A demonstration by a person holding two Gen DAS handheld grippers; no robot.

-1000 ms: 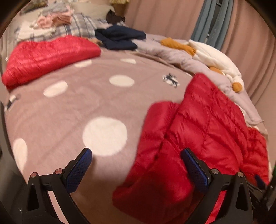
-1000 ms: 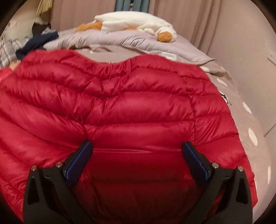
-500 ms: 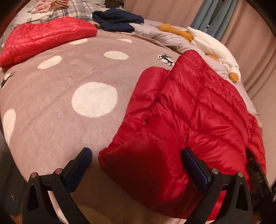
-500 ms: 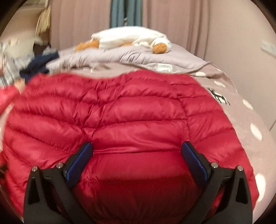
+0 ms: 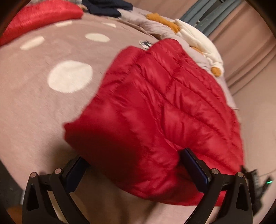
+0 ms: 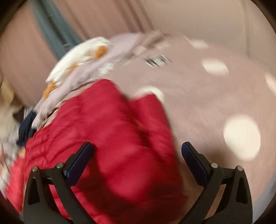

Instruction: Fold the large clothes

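Observation:
A red quilted down jacket [image 5: 155, 106] lies folded on a pink-brown bedspread with white dots [image 5: 34, 96]. My left gripper [image 5: 136, 165] is open, its jaws wide apart at the jacket's near edge, and the padded edge bulges between the fingers. In the blurred right wrist view the same jacket [image 6: 110, 137] fills the lower left. My right gripper [image 6: 136, 160] is open over the jacket's near part, with the right finger [image 6: 195, 163] past the jacket's edge over the bedspread [image 6: 207, 106].
A second red jacket [image 5: 39, 19] lies folded at the far left of the bed. Dark navy clothes [image 5: 105, 6], a grey duvet and a white and orange plush toy [image 5: 193, 32] lie at the back. Pink curtains [image 5: 250, 51] hang to the right.
My left gripper has moved in on the jacket's near edge, which now sits between its fingers. My right gripper has swung sharply, so the jacket sits lower left and the bedspread shows on the right.

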